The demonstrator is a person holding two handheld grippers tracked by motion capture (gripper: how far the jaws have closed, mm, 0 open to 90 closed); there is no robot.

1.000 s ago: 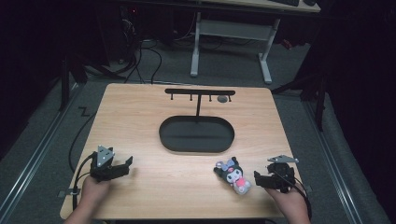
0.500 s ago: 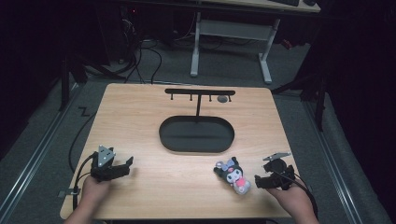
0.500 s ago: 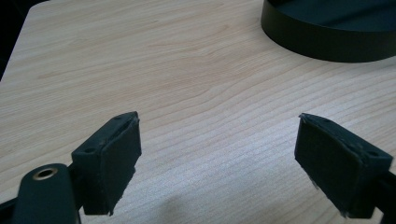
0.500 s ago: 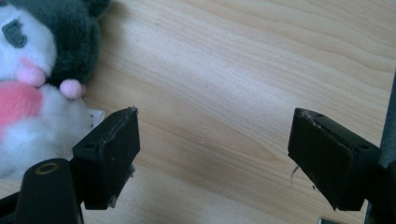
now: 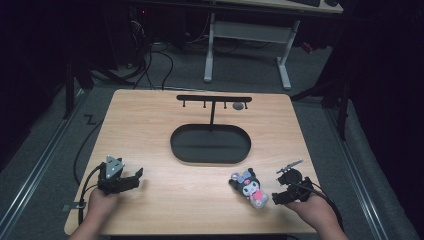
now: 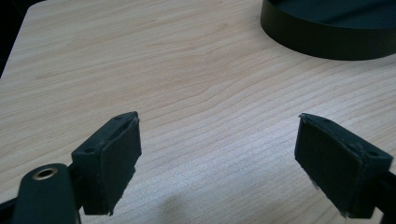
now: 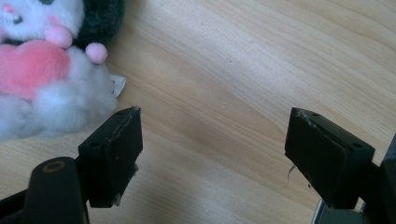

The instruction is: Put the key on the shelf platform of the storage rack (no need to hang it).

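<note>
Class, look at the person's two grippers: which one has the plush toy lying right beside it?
The right gripper: the plush toy lies just off its open jaws. The left gripper faces bare table, far from the toy.

A light wooden table (image 5: 150,120) carries three things. A black oval tray (image 5: 210,144) sits at its middle, with a black T-shaped rack (image 5: 214,101) standing just behind it, toward the far edge. A plush toy (image 5: 249,187), black, white and pink, lies near the front right corner, apart from the tray.
</note>
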